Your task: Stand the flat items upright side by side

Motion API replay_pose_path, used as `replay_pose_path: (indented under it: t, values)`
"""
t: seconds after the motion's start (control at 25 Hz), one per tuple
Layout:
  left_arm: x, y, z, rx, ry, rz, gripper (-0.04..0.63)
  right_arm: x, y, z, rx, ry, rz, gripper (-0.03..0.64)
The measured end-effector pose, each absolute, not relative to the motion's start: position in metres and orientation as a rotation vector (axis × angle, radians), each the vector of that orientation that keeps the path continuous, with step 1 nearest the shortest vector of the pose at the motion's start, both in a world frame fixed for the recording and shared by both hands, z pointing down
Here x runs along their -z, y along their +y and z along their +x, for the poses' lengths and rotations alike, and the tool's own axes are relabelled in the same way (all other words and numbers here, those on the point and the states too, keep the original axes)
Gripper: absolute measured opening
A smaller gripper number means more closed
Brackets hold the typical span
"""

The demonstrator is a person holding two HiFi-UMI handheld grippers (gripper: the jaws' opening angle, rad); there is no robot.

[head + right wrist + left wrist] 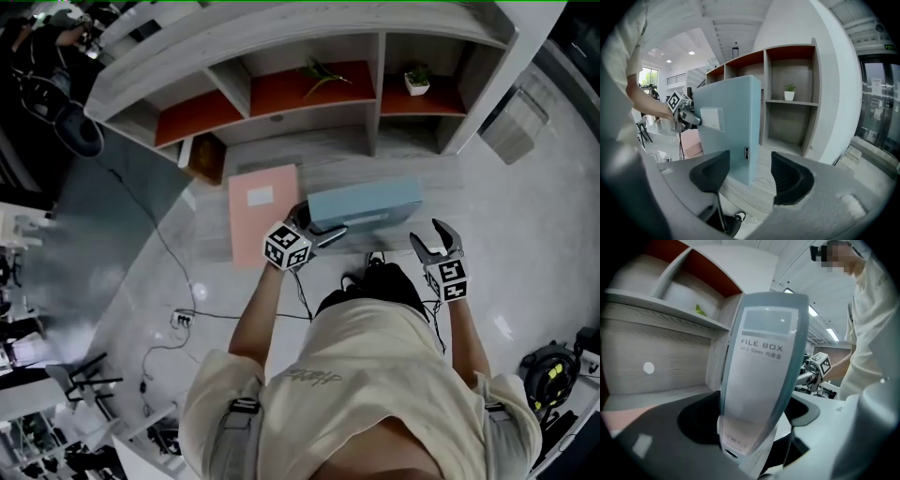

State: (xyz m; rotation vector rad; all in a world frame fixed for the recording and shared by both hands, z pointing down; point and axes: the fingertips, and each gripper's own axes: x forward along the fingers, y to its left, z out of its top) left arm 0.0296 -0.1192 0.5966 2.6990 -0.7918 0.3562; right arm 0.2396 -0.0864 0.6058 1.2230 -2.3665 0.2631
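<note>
File box (364,204) upright on the shelf ledge, with both claws open

Standing on its long edge, the pale blue box sits on the grey wood-grain ledge (281,155) below the shelf unit (309,56), its broad face turned to the near side. The left gripper (317,225) is at the box's left end. In the left gripper view its jaws stand wide, with the labelled spine (761,371) between them and a gap showing at the right pad, so nothing is clamped. The right gripper (431,236) hangs just near of the box's right end, apart from it, with its jaws spread and empty; the right gripper view shows the box's near corner (726,126) beyond them. A pink folder (262,211) lies flat on the ledge just left of the box. A small potted plant (416,80) sits in the far right compartment.
</note>
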Motion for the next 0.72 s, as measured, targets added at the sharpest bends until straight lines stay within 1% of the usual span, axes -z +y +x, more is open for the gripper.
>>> replay_pose_path:
  t: [0.12,0.24,0.72]
  values:
    - [-0.606,-0.121,0.041,-0.451,-0.711,2.745,0.417,-0.608,-0.079,0.243,-0.269,-2.353,1.208,0.275]
    - [-0.607,-0.121,0.045,-0.468,-0.718,2.765,0.399,-0.609,-0.073,0.246,-0.273,-2.342,1.194,0.275]
    - [-0.607,-0.109,0.029,-0.378,-1.153,2.645,0.376,-0.608,-0.07,0.225,-0.219,-2.365,1.122,0.272]
